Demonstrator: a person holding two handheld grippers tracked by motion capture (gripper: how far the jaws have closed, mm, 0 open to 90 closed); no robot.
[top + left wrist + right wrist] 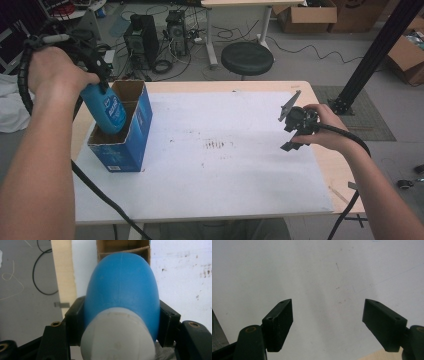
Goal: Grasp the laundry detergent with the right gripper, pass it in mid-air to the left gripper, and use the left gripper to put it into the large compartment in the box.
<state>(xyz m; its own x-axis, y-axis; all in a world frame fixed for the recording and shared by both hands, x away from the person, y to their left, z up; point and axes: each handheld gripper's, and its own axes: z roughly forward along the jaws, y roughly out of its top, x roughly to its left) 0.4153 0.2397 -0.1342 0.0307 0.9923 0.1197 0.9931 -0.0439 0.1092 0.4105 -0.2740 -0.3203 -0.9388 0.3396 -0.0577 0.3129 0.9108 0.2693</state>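
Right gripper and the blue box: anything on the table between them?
Nothing. In the high view, the white table sheet between the right gripper and the blue box is bare apart from small dark marks.

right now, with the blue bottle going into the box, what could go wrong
1. The blue plastic bottle enters the open blue cardboard box tilted; its base might catch on the box's inner cardboard divider.
2. The left gripper's fingers clamp its rounded shoulder, so it could slip.
3. Nothing steadies the box; the right gripper is far off, open.

Left gripper [102, 82] sits at ten o'clock, jaws clamped and pointing down; right gripper [292, 125] at three o'clock, jaws spread wide
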